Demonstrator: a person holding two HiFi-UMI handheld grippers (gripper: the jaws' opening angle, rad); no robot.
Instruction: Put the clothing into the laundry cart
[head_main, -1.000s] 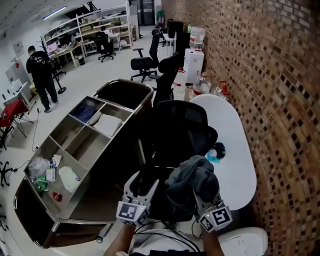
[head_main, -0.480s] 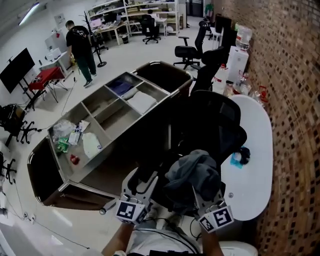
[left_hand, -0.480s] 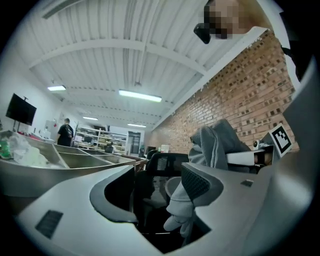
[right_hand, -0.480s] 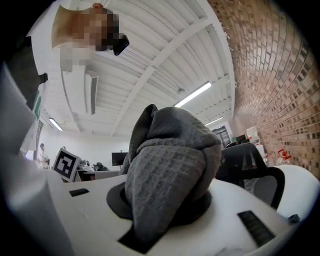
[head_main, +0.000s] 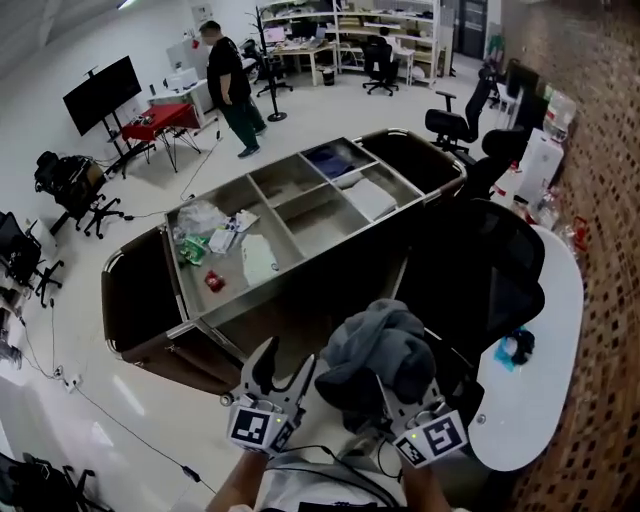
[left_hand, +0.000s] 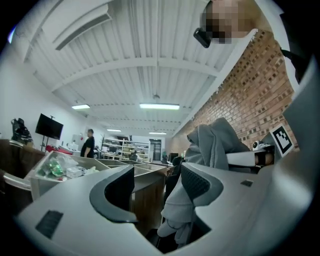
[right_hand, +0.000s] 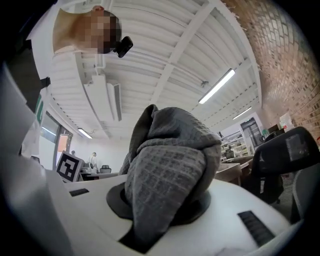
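We see the right gripper (head_main: 400, 398) (right_hand: 165, 210) clamped shut on the garment (head_main: 380, 345) (right_hand: 170, 165), with cloth bunched over both pads and spilling out past them. The left gripper (head_main: 286, 364) (left_hand: 157, 187) has its jaws apart with nothing between the pads. In its own view the garment (left_hand: 215, 145) hangs beyond its right jaw.

The garment is grey and waffle-knit. It is crumpled into a lump on top of the right gripper, with folds drooping down. It is held up in the air, short of the cart (head_main: 140, 295) and not in it, just beside the black chair (head_main: 480, 270).

The two grippers sit side by side at the bottom of the head view, marker cubes toward us. Both point roughly level toward the cart. We see forearms at the bottom edge. The white table (head_main: 545, 390) is on the right.
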